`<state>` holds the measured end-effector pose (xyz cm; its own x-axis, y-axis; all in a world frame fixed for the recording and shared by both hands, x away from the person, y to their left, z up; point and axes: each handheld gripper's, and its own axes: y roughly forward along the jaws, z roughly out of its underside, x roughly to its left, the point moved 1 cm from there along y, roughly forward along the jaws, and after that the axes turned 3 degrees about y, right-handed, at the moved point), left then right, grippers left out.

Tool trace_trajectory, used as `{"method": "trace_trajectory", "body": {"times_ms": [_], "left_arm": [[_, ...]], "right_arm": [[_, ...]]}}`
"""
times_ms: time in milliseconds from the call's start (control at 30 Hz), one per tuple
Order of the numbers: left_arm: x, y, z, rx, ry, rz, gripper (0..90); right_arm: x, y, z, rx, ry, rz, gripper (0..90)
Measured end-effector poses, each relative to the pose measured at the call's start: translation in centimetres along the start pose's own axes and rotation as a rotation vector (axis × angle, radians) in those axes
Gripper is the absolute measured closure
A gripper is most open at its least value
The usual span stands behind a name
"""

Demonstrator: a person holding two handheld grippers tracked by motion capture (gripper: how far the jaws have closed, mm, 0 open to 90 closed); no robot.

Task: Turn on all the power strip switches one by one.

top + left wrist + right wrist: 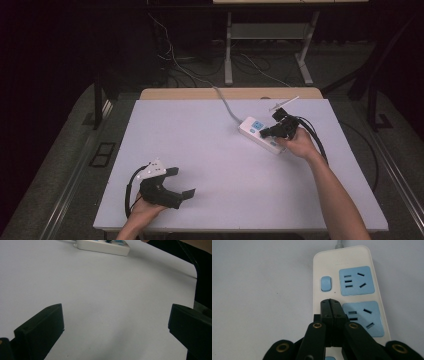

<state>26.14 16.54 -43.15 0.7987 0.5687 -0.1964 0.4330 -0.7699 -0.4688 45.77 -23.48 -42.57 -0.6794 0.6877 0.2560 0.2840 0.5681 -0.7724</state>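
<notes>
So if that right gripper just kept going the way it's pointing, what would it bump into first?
Probably the white power strip. The right gripper, jaws shut, hangs over the strip's near end, its tips aimed towards the blue switch. How high it sits above the strip is hard to judge.

the high view looks forward and down from above the person's side of the table, far enough back to take in the whole white top, the floor around it and both forearms coming in from the bottom edge. the left gripper view sits low over the table near the front left corner, looks out between its own two black jaws across the bare surface and catches the power strip far off at its top edge. the right gripper view hovers close above that same power strip, facing steeply down along its jaws. all three views share the power strip and the white top around it
</notes>
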Motion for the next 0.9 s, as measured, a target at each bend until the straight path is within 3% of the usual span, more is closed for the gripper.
{"method": "trace_trajectory", "body": {"times_ms": [500, 900], "left_arm": [[0.0, 0.0, 0.0, -0.003, -0.004, 0.003, 0.0], [0.0, 0.0, 0.0, -0.005, -0.004, 0.003, 0.0]], "right_arm": [[0.2, 0.1, -0.3, 0.004, 0.002, -0.014, 90.0], [0.2, -1.1, -1.0, -0.02, -0.006, -0.022, 90.0]]}}
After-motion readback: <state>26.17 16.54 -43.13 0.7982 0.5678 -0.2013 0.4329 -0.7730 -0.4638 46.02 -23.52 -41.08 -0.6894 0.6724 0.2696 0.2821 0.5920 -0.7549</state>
